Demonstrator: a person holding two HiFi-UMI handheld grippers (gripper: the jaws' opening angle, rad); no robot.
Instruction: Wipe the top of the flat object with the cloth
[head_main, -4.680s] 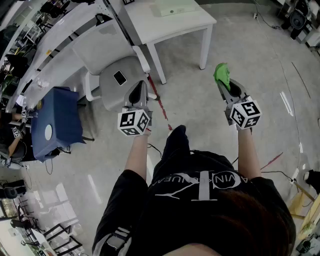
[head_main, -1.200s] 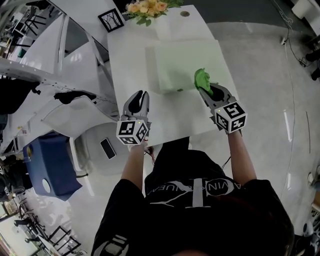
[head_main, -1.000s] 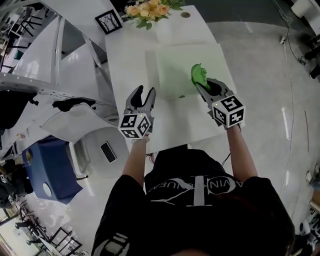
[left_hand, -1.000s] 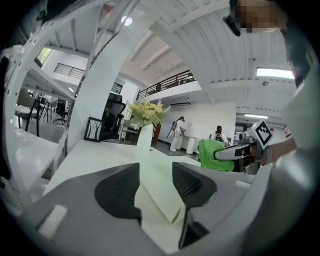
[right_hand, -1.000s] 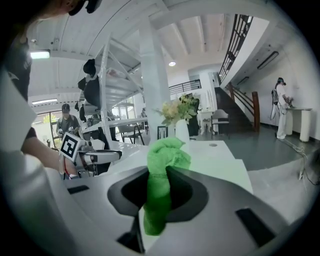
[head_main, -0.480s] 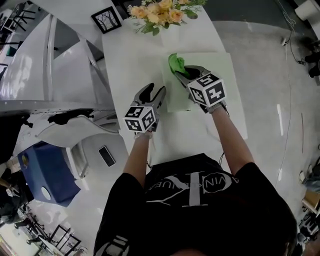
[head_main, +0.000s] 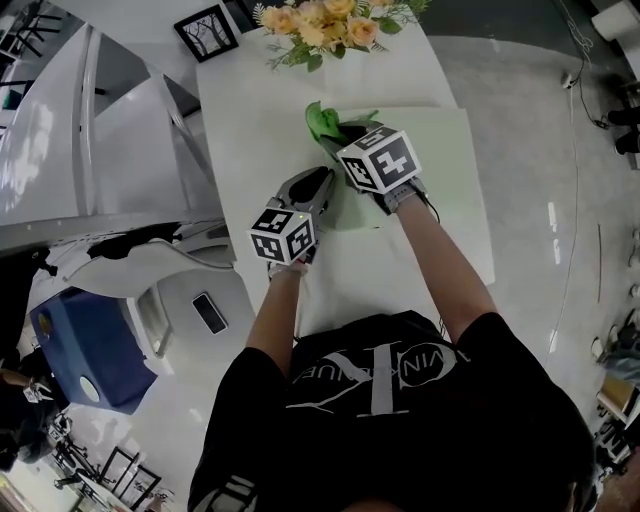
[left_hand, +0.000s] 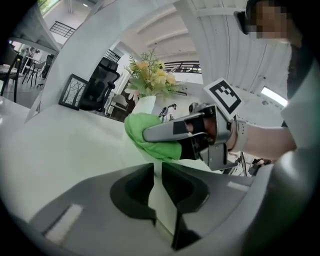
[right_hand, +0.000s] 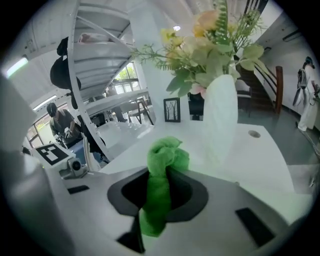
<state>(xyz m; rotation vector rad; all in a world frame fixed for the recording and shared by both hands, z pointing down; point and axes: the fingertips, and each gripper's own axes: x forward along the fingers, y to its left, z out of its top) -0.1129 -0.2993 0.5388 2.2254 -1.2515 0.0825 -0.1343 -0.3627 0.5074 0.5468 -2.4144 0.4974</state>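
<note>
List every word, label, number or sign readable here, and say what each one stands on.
"VIN", upside down, in white print on the person's black shirt; the rest is creased and unreadable.
Left gripper and right gripper: only black-and-white square markers, no letters.
Framed picture: a drawing, no words.

Two tongs are counted, the left tongs (head_main: 322, 181) and the right tongs (head_main: 336, 134). There is one green cloth (head_main: 318, 116), one flat board (head_main: 445, 170) in pale green, and one white table (head_main: 250, 120). At the table's far end stand one bunch of flowers (head_main: 320, 20) in one white vase (right_hand: 220, 117) and one framed picture (head_main: 205, 30). Left of the table and nearer are one phone (head_main: 209, 313) and one blue object (head_main: 85, 345).
</note>
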